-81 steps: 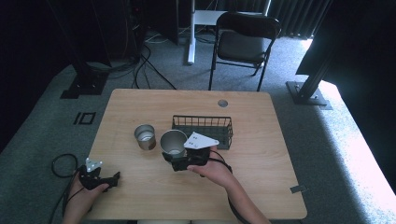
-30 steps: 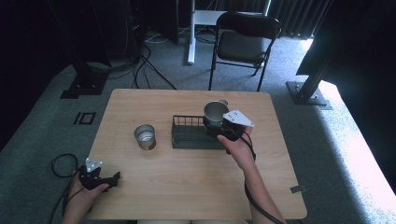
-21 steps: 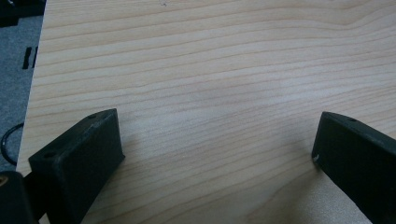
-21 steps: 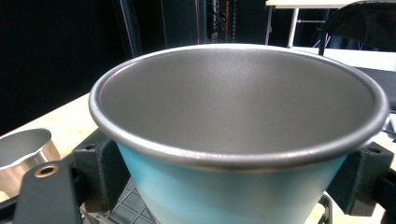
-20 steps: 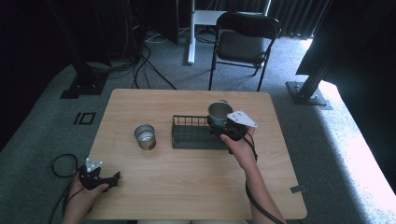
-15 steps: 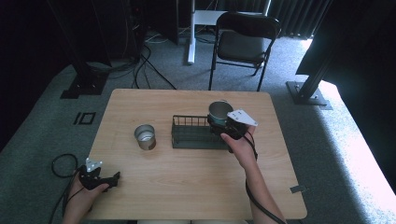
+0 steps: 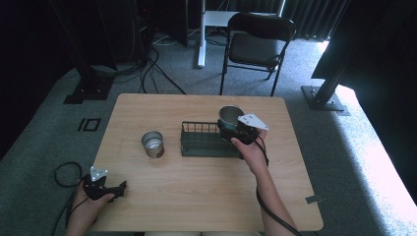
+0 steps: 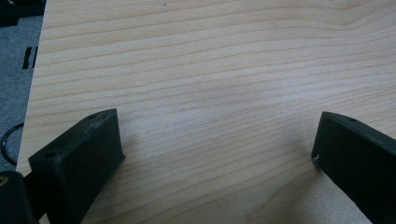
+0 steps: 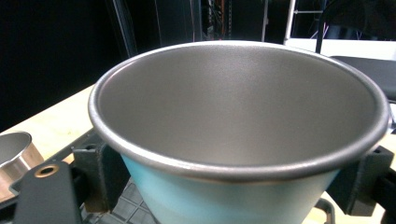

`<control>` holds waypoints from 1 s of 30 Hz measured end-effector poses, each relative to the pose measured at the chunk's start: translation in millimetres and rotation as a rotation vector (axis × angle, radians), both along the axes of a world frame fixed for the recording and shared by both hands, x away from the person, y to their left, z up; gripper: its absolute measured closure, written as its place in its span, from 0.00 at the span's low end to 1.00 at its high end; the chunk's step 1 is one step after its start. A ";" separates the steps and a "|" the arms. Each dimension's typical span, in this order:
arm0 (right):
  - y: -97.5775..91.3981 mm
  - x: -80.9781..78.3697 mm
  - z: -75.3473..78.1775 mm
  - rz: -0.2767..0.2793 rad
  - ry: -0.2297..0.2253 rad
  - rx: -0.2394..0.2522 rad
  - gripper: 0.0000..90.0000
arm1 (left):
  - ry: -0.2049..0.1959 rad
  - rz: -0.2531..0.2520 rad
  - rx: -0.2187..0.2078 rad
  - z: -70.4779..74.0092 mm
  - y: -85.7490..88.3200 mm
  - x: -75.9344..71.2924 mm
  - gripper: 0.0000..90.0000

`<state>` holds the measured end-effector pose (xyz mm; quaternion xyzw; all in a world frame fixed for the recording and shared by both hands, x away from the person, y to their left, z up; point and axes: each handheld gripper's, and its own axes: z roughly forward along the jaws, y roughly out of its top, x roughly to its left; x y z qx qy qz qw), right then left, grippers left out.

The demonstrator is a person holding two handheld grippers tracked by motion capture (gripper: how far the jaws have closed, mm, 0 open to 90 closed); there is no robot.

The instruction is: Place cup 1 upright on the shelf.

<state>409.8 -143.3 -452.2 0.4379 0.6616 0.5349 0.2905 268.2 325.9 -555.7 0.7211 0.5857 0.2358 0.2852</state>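
My right gripper is shut on a light-blue metal cup and holds it upright over the right end of a black wire basket. In the right gripper view the blue cup sits between the two jaws, its grey inside bare, with the basket's mesh below. A second, plain steel cup stands on the table left of the basket. My left gripper rests open near the table's front left corner, and in the left gripper view its fingers are spread wide over bare wood.
The wooden table has bare wood in front of the basket. A black folding chair stands beyond the far edge. Cables and stand bases lie on the grey floor at the left. The steel cup shows at the left of the right gripper view.
My right gripper carried the blue cup from the table left of the basket up to its right end, then lowered it slightly. The left gripper stayed still.
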 end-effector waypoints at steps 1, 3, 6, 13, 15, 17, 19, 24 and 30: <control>1.6 1.5 -4.0 -0.002 0.010 -0.006 0.16 | 0.000 0.000 0.000 0.0 0.0 0.0 0.03; 1.9 2.0 -5.3 -0.005 0.013 -0.007 0.16 | 0.000 0.000 0.000 0.0 0.0 0.0 0.03; 3.6 3.7 -10.2 -0.010 0.020 -0.010 0.16 | 0.000 0.000 0.000 0.0 0.0 0.0 0.03; 6.2 4.7 -18.9 -0.018 0.030 -0.034 0.16 | 0.000 0.000 0.000 0.0 0.0 0.0 0.02; 6.8 4.8 -22.2 -0.023 0.041 -0.042 0.16 | 0.000 0.000 0.000 0.0 0.0 0.0 0.03; 6.9 4.8 -23.2 -0.025 0.040 -0.048 0.16 | 0.000 0.000 0.000 0.0 0.0 0.0 0.03; 6.9 4.6 -25.5 -0.026 0.045 -0.045 0.16 | 0.000 0.000 0.000 0.0 0.0 0.0 0.03; 7.8 4.8 -31.5 -0.034 0.053 -0.050 0.16 | 0.000 0.000 0.000 0.0 0.0 0.0 0.03; 8.1 3.8 -36.6 -0.045 0.042 -0.048 0.16 | 0.000 0.000 0.000 0.0 0.0 0.0 0.03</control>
